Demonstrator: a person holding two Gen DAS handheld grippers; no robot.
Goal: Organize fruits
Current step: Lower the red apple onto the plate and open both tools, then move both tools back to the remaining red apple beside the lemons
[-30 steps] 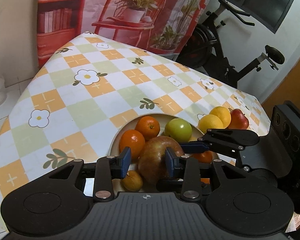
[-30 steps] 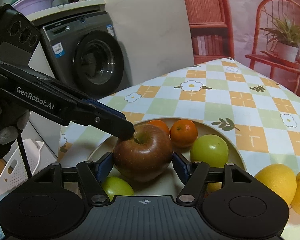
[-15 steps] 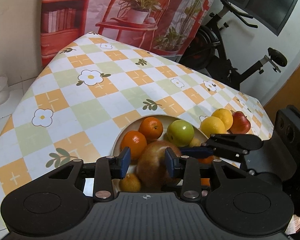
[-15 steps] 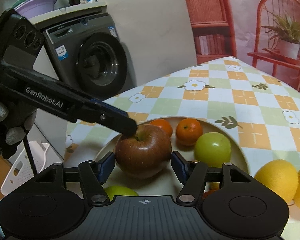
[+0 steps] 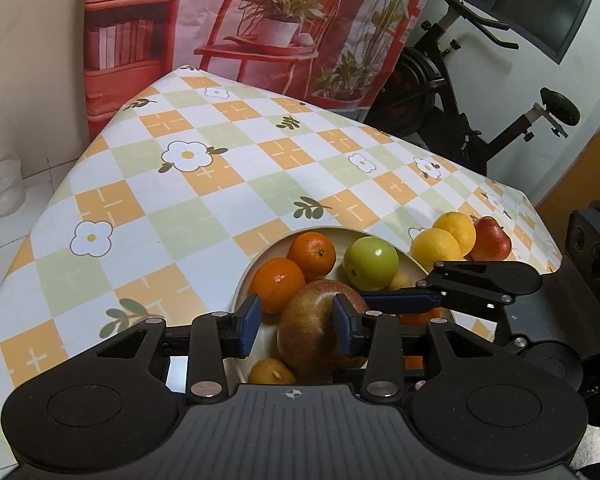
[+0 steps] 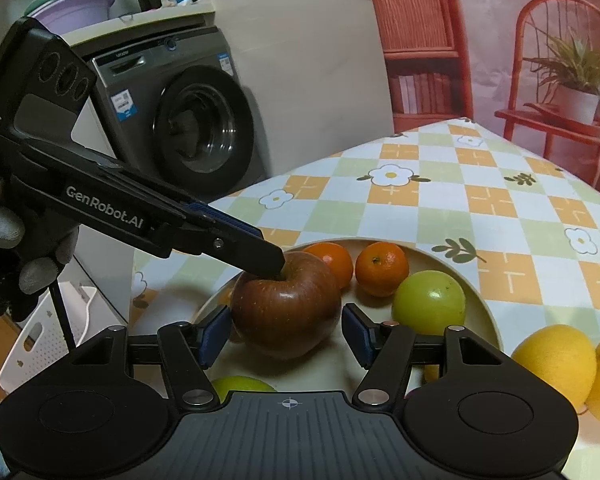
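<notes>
The left tongs (image 6: 274, 266), jaws just widened, rest a fingertip on the crown of the apple (image 6: 286, 304) without clamping it. The apple sits in the plate (image 6: 482, 304) on the surface, between the open right tongs (image 6: 286, 334), left pad touching, right pad clear. Both point steeply downward.

Apple (image 6: 286, 304) in bowl (image 6: 476, 292) with oranges (image 6: 382, 268); lemons (image 6: 556, 364) on table (image 5: 228, 200) right of bowl.

Large red-brown apple (image 6: 286, 304) upright in plate (image 6: 476, 292), among oranges (image 6: 381, 268)
</notes>
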